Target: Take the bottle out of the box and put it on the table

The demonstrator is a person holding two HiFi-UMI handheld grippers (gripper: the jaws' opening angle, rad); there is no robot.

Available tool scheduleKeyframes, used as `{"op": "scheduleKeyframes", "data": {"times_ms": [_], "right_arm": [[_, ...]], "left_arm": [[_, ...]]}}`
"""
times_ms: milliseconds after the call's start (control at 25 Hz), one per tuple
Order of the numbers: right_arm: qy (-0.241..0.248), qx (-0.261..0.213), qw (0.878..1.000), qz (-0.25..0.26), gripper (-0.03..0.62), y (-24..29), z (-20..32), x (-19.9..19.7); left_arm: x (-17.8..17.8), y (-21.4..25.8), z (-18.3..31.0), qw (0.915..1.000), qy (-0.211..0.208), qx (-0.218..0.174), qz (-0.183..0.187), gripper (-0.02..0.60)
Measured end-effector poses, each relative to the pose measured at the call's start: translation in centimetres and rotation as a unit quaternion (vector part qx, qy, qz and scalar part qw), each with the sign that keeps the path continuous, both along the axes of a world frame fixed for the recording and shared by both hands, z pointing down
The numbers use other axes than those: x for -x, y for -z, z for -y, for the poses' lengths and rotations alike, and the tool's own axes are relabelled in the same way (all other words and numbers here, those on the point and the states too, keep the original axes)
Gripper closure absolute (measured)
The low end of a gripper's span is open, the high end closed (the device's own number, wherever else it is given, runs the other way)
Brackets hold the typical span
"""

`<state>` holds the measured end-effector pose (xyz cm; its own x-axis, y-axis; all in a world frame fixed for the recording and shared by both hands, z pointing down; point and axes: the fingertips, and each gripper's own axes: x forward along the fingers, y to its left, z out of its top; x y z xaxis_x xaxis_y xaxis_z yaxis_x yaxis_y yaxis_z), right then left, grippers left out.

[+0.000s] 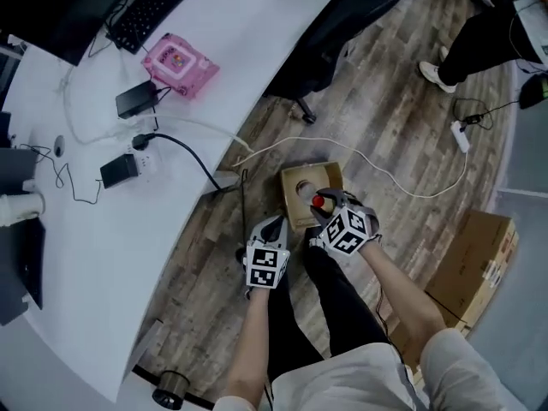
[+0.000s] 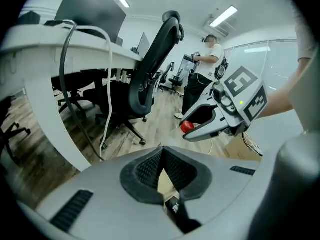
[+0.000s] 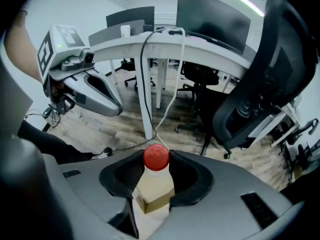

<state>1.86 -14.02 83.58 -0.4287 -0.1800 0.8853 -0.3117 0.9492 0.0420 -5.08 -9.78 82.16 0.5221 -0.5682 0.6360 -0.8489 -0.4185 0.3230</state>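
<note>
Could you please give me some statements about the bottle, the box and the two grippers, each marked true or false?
1. The right hand-held gripper grips the bottle. True.
2. The bottle's cap is blue. False: it is red.
3. A pink item lies on the white table. True.
4. The box stands on that table. False: it stands on the wooden floor.
5. The left hand-held gripper is closed and empty. True.
</note>
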Motion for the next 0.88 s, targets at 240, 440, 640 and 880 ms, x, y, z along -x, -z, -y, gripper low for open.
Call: {"op": "scheduleKeyframes", "data": {"times_ms": [240,440,640,880], "right_arm": [[0.044,-0.015,0.999,0.021,0.411,10.0,0.6,1.5],[0.047,-0.027,0.997,0.058,0.411,17.9,0.1,2.4],[0.055,-0.029,0.993,0.096,0.411,24.6,-0.7,2.3],[0.073,-0.037,0.987,0.138,0.411,30.4,-1.0,2.2]], "left_arm": [[-0.3,7.8,0.7,0.9996,0.005,-0.024,0.014,0.568],[-0.4,14.9,0.4,0.9987,0.023,-0.042,0.019,0.568],[-1.3,21.4,0.2,0.9963,0.047,-0.068,0.023,0.568],[-1.8,26.7,0.7,0.9911,0.078,-0.103,0.031,0.568]]}}
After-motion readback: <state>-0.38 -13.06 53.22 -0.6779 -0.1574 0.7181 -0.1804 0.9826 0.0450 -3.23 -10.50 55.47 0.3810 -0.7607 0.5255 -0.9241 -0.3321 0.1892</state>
